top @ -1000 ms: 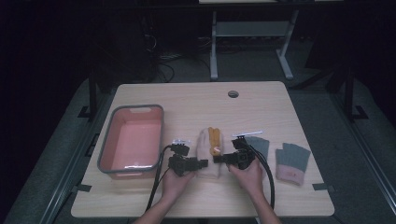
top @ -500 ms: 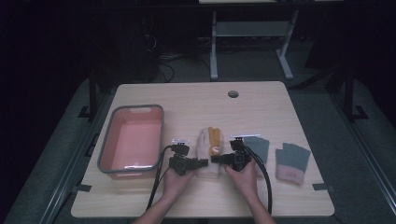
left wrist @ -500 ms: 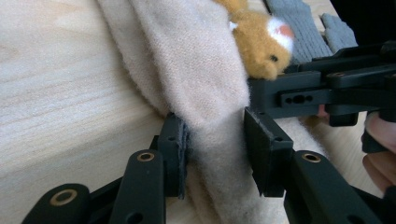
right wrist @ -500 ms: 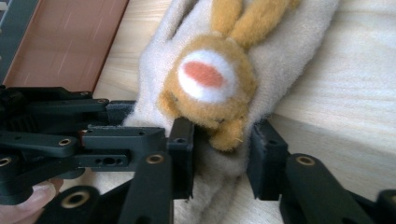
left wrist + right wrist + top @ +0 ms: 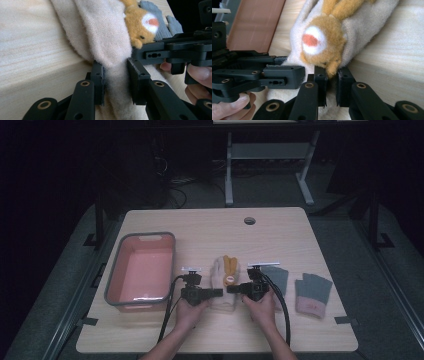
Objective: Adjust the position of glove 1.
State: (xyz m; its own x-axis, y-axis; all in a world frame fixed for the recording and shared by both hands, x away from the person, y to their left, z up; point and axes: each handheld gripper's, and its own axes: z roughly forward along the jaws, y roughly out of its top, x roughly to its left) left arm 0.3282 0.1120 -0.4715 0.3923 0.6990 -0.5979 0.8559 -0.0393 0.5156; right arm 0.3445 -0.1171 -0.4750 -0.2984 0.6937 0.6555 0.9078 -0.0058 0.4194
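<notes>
Cream mitten (image 5: 223, 285), trimmed with an orange plush animal face (image 5: 230, 271), lies flat near the middle of a light wooden table (image 5: 210, 227), cuff toward the person and fingertip end away. 2 hand-held grippers meet over its cuff end from opposite sides in the high view: the left gripper (image 5: 216, 293) comes in from the left, the right gripper (image 5: 234, 288) from the right, their tips close together above the fabric.

Seen along the left gripper (image 5: 117, 83), a fold of the cream fabric (image 5: 106, 42) runs up between the 2 black jaws, which press it from both sides; the other gripper (image 5: 172, 51) crosses just behind, with fingertips (image 5: 197, 73) on its body at the right edge. The right gripper view has that gripper (image 5: 331, 86) with jaws drawn nearly together on the mitten's edge, a tuft of orange plush (image 5: 329, 37) and cream fabric caught in the narrow gap, just below the white-and-orange patch (image 5: 312, 41) on the face. The left gripper (image 5: 283, 75) reaches in from the left, touching the fabric.

A grey-rimmed pink tub (image 5: 141, 270) stands left of the mitten, near the left hand (image 5: 192, 307). To the right of the right hand (image 5: 261, 307) lie 2 grey knit gloves: 1 (image 5: 276, 276) partly under the right gripper's cable, another (image 5: 312, 292) with a pink cuff, well apart from the mitten. A round hole (image 5: 249, 220) sits in the tabletop near its far edge.
</notes>
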